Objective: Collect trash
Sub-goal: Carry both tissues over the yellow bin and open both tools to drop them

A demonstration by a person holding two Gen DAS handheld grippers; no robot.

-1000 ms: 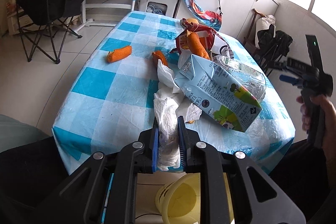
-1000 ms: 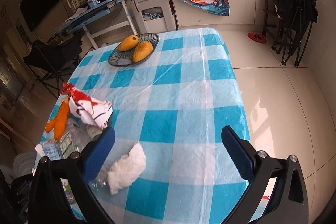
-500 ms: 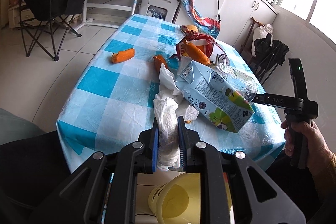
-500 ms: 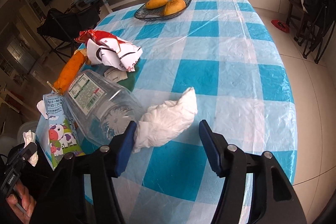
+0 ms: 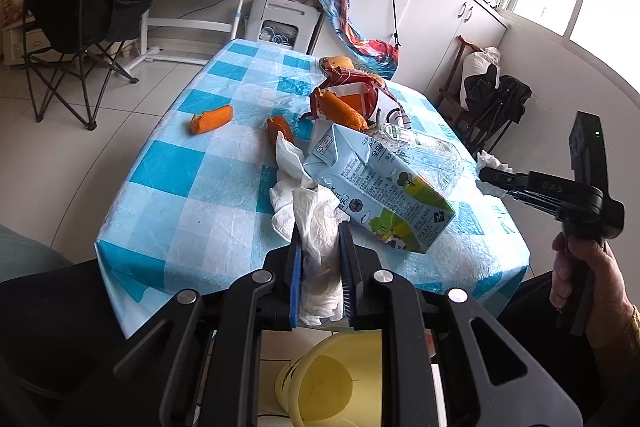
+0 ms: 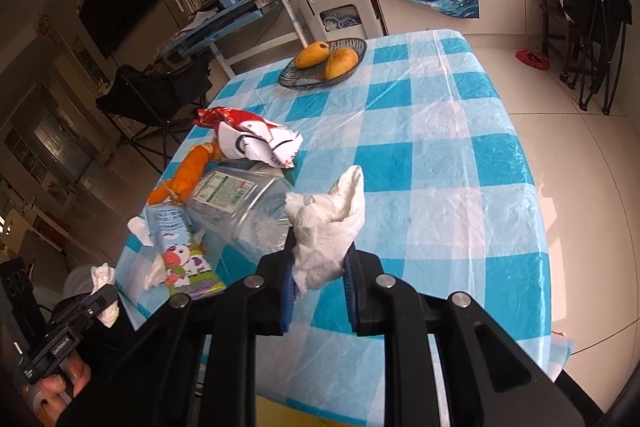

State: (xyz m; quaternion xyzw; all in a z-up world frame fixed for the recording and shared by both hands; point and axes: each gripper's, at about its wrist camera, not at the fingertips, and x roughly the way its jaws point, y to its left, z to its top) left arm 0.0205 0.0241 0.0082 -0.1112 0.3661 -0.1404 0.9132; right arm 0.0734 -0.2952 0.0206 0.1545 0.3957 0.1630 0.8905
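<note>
Both tongs are clamped on paper. My left gripper (image 5: 320, 267) pinches a crumpled white tissue (image 5: 318, 227) between its blue pads at lower centre of the left wrist view; the wad's long axis runs up the frame, away from me, its far end lying on the near edge of the checked tablecloth (image 5: 192, 187). My right gripper (image 6: 318, 279) is closed on a second white tissue (image 6: 328, 223) at centre of the right wrist view; that wad stands upright from the jaws, its tip pointing to the upper right of the frame, lifted off the cloth.

Beside the left-held tissue, just right of it, lies one milk carton (image 5: 380, 195) on its side, gable end toward upper left, base toward lower right. Behind it lies one clear plastic bottle (image 5: 424, 155), also on its side. A further white tissue (image 5: 288, 155) shows left of the carton's gable.

Carrot pieces counted in the left wrist view: three, one (image 5: 211, 119) alone at centre left, one (image 5: 280, 129) near the loose tissue, one (image 5: 344, 109) against a red and white wrapper (image 5: 360, 91).

One dish (image 6: 322, 65) holds two mangoes in the upper centre of the right wrist view. One yellow bin (image 5: 332, 379) sits below the left gripper, at the bottom of the frame.
</note>
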